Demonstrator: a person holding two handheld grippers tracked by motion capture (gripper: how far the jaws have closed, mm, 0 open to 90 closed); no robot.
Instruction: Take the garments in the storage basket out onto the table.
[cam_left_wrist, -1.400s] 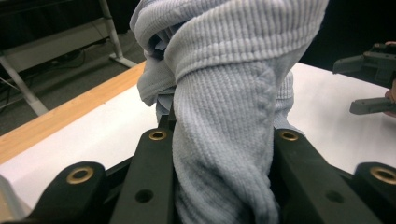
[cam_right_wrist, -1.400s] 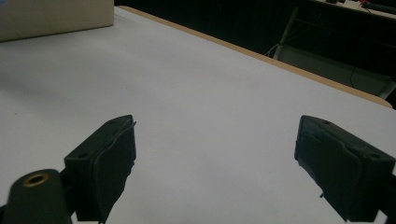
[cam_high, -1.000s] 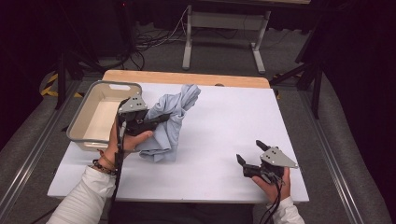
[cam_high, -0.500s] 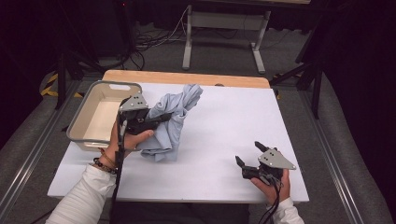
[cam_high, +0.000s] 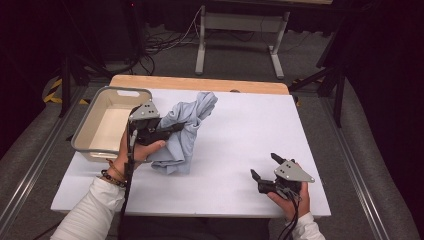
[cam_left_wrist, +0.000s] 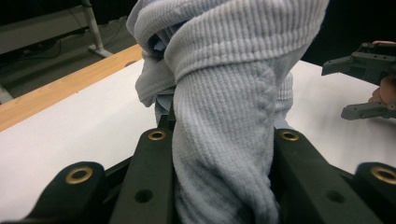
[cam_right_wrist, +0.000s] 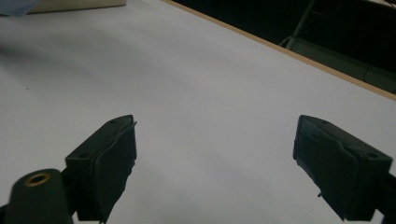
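The left gripper (cam_high: 167, 131) clamped a pale blue ribbed knit garment (cam_high: 186, 129), lifting it beside the beige plastic tub (cam_high: 82, 134) at far left, probably for stowing. The right gripper (cam_high: 266, 168), jaws apart, waited near right.

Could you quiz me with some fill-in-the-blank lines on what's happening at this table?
1. The left gripper is clamped on a light blue ____.
2. The right gripper has its jaws ____, with nothing between them.
3. The beige bin sits at the table's ____ edge in the high view.

Missing words: sweater; open; left
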